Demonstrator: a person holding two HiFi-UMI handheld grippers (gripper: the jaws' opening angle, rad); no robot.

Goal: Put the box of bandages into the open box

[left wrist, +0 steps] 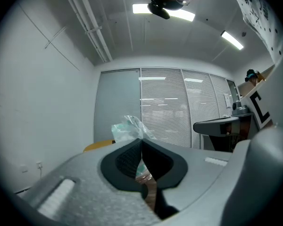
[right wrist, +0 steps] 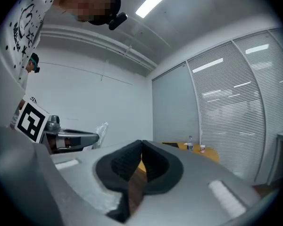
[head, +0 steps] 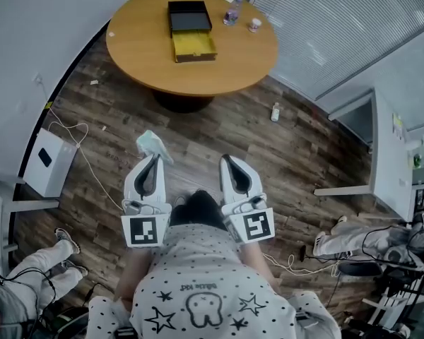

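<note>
Over the floor (head: 219,129), well short of the counter (head: 141,48) | left gripper (head: 153,158) fingers are pinching the box of bandages (head: 152,144) by its crinkly film wrap | right gripper (head: 227,159) fingers are pressing together, empty | load is looking light, soft, slippery; grip nearer its body.

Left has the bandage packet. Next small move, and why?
Probably carry the left gripper forward toward the table. Its jaws are shut on the bandage packet, and the open box sits well ahead on that table, out of reach from here.
</note>
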